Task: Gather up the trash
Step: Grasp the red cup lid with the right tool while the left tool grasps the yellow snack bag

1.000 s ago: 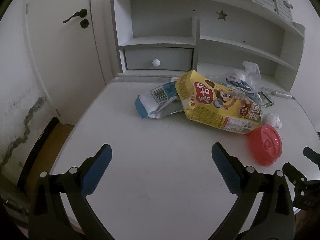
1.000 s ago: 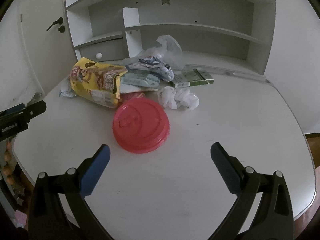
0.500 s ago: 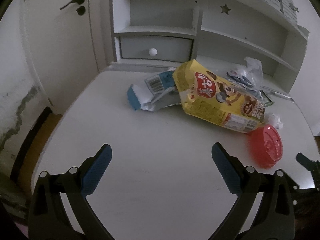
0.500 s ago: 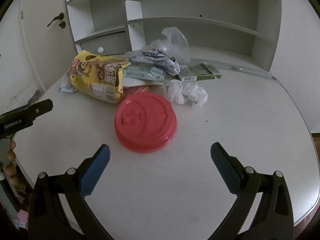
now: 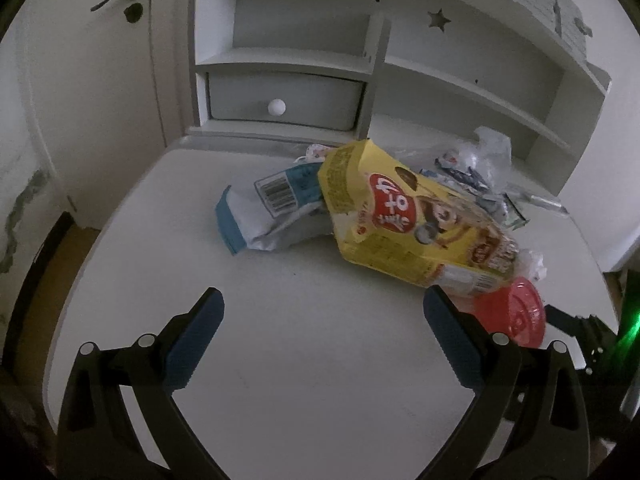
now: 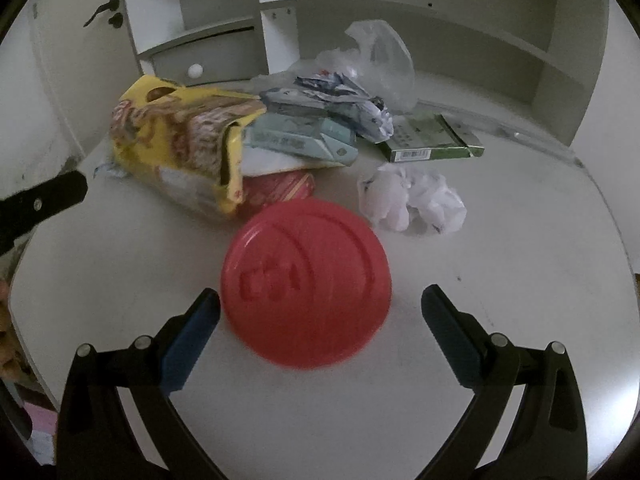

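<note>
A pile of trash lies on the white table [image 5: 280,360]. A yellow snack bag [image 5: 404,220] lies across a blue-and-white wrapper [image 5: 268,212]; the bag also shows in the right wrist view [image 6: 180,148]. A red round lid [image 6: 306,282] lies flat just ahead of my open right gripper [image 6: 320,320], its near edge between the fingers. It shows at the right in the left wrist view [image 5: 516,312]. Crumpled white paper [image 6: 412,202], a green box [image 6: 432,140] and a clear plastic bag [image 6: 380,60] lie behind. My left gripper [image 5: 322,334] is open and empty, short of the pile.
A white shelf unit with a small drawer [image 5: 280,100] stands at the back of the table. A door [image 5: 80,60] is to the left. The table's left edge [image 5: 80,264] drops to the floor. A pale wrapper [image 6: 304,136] and a red packet [image 6: 280,190] lie in the pile.
Both grippers moved forward toward the pile. The red lid now sits much closer to the right gripper, reaching between its fingers. Both stay open.
</note>
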A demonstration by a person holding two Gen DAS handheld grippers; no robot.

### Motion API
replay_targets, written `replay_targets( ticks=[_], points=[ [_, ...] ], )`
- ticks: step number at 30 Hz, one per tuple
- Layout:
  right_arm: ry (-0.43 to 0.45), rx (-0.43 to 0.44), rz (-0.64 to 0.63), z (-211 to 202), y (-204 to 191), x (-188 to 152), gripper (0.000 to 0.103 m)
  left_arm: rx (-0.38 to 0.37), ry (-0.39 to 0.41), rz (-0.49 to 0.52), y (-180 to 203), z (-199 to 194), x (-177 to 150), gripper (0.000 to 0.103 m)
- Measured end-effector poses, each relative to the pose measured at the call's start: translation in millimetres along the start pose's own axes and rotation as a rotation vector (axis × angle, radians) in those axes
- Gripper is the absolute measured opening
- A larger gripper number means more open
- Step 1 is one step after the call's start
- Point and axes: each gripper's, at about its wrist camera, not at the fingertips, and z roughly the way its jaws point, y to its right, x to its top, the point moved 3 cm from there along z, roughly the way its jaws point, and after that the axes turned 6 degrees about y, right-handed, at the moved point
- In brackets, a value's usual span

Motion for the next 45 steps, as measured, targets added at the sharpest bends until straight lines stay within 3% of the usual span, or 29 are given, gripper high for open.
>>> replay_targets(
  ticks=[1, 3, 4, 12, 15, 17, 20, 23, 28, 30, 33, 35, 38, 40, 41, 42, 43, 45],
  points=[
    [0.006, -0.015, -0.006, -0.6, 0.8, 1.0, 0.080, -0.005, -0.008, 0.029, 1.5, 2.4, 1.9, 0.097],
    [0.020, 0.007, 0.012, -3.2, 5.2, 2.0, 0.079, -0.006, -0.019, 0.123, 7.0, 5.1, 5.6, 0.097],
    [0.022, 0.028, 0.029, -4.6, 9.0, 1.8, 0.077, -0.010, -0.024, 0.222, 14.4, 5.6, 8.4, 0.097],
    [0.089, 0.022, 0.143, -32.5, 60.2, 2.2, 0.077, -0.034, 0.001, 0.783, 65.4, -1.4, 19.5, 0.097],
    [0.100, 0.021, 0.161, -41.2, 71.2, -0.2, 0.078, -0.093, -0.027, 0.901, 83.3, 5.1, 21.5, 0.097],
    [0.111, 0.022, 0.167, -51.2, 76.5, -4.2, 0.078, -0.129, -0.044, 1.040, 97.9, 13.7, 14.1, 0.097],
    [0.117, 0.020, 0.168, -61.8, 80.4, -9.5, 0.078, -0.103, -0.063, 1.222, 110.3, 32.4, 4.5, 0.097],
    [0.116, 0.016, 0.169, -67.1, 83.9, -15.4, 0.078, -0.101, -0.122, 1.273, 114.9, 51.0, 0.6, 0.092],
    [0.111, 0.015, 0.183, -71.8, 88.1, -22.9, 0.078, -0.097, -0.113, 1.227, 112.0, 53.1, 5.6, 0.059],
    [0.111, 0.019, 0.186, -72.7, 88.2, -23.9, 0.079, -0.104, -0.068, 1.183, 110.1, 40.5, 11.2, 0.031],
    [0.119, 0.026, 0.186, -74.9, 85.6, -23.1, 0.079, -0.130, -0.051, 1.071, 100.7, 23.0, 28.9, 0.022],
    [0.121, 0.031, 0.182, -74.7, 83.4, -22.8, 0.079, -0.127, -0.064, 1.052, 97.8, 24.5, 30.6, 0.014],
    [0.124, 0.043, 0.188, -74.8, 80.4, -24.3, 0.079, -0.119, -0.066, 1.067, 94.7, 22.3, 23.3, 0.018],
    [0.126, 0.056, 0.198, -74.9, 79.7, -26.4, 0.080, -0.084, -0.009, 1.124, 100.7, 20.8, 19.9, 0.064],
    [0.126, 0.059, 0.202, -74.5, 79.3, -26.5, 0.080, -0.072, 0.022, 1.147, 105.0, 19.8, 19.0, 0.096],
    [0.125, 0.061, 0.204, -74.6, 79.2, -27.2, 0.080, -0.089, 0.046, 1.170, 108.0, 19.3, 19.3, 0.097],
    [0.125, 0.061, 0.205, -75.2, 79.0, -27.6, 0.080, -0.124, 0.019, 1.208, 112.6, 22.6, 18.2, 0.097],
    [0.129, 0.060, 0.204, -76.8, 79.0, -27.5, 0.081, -0.110, -0.015, 1.280, 121.4, 34.6, 15.8, 0.097]
  ],
)
